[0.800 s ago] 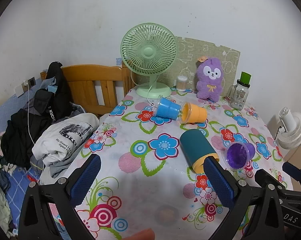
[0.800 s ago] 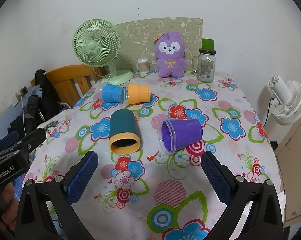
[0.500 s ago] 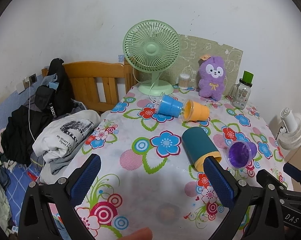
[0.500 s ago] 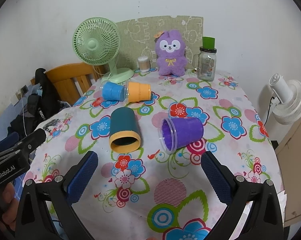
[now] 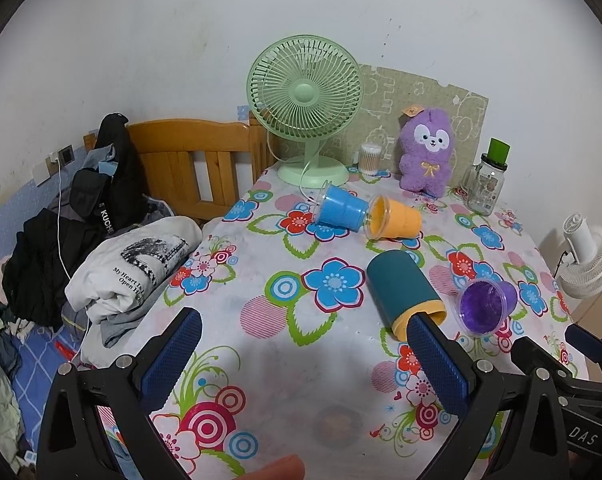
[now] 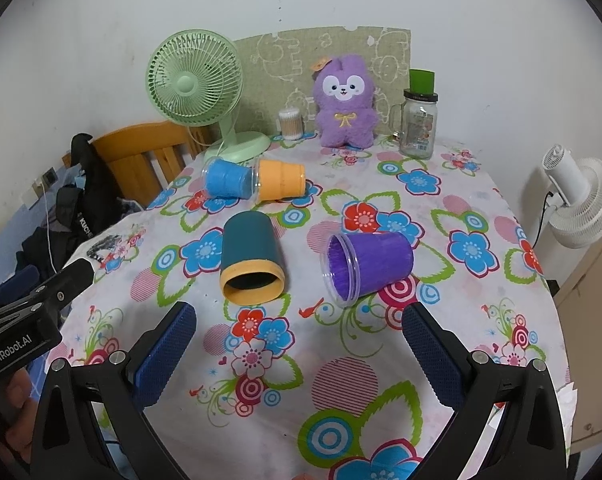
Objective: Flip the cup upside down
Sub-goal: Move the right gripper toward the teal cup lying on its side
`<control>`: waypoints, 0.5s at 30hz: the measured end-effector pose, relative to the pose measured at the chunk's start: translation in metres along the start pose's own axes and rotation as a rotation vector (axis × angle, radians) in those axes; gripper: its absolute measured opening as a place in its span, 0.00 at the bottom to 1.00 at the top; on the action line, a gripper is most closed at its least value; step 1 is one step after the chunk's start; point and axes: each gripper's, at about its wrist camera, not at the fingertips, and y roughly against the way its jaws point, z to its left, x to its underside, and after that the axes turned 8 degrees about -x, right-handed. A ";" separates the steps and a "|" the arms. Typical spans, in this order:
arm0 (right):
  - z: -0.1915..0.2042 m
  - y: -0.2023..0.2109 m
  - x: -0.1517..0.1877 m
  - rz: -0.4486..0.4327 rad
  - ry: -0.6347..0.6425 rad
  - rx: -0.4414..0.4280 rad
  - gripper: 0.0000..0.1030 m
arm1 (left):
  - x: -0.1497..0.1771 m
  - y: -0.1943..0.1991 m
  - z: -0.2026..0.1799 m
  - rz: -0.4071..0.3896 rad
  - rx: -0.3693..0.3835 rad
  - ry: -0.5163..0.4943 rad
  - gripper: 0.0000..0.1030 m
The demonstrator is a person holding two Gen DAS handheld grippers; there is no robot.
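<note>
**Lying on their sides: four cups, both grippers empty**

Hovering over the near edge of the floral tabletop [image 6: 461, 208], the left gripper [image 5: 301, 364] has its jaws wide apart on nothing; its right finger [image 5: 437, 364] covers part of the teal cup's yellow rim. Left of it, a heap of clothes [image 5: 129, 264] runs out of frame. The blue cup [image 6: 229, 179] and orange cup [image 6: 281, 180] lie touching below the green fan [image 6: 195, 80]. The teal cup [image 6: 253, 260] and purple cup [image 6: 367, 266] lie near each other, mouths toward the cameras. The right gripper [image 6: 299, 356] hangs just short of them, jaws spread, holding nothing. A white fan [image 6: 581, 200] stands beyond the tabletop, partly cut off.
</note>
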 end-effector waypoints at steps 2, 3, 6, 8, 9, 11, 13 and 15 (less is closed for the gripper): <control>0.001 -0.002 0.000 0.005 0.003 -0.003 1.00 | -0.001 -0.001 0.000 0.003 -0.001 0.000 1.00; 0.002 -0.004 -0.001 0.009 0.005 -0.005 1.00 | 0.000 -0.002 0.001 0.005 -0.001 0.001 1.00; 0.005 -0.009 -0.003 0.019 0.015 -0.008 1.00 | -0.001 -0.006 0.003 0.009 -0.006 0.002 1.00; 0.007 -0.014 -0.005 0.027 0.021 -0.012 1.00 | -0.001 -0.010 0.005 0.014 -0.008 0.005 1.00; 0.009 -0.017 -0.006 0.032 0.024 -0.012 1.00 | -0.001 -0.012 0.006 0.017 -0.010 0.005 1.00; 0.011 -0.023 -0.009 0.038 0.031 -0.016 1.00 | -0.002 -0.017 0.008 0.024 -0.014 0.007 1.00; 0.014 -0.030 -0.014 0.045 0.042 -0.017 1.00 | -0.003 -0.024 0.009 0.033 -0.018 0.010 1.00; 0.017 -0.038 -0.020 0.050 0.054 -0.020 1.00 | -0.004 -0.031 0.012 0.042 -0.023 0.012 1.00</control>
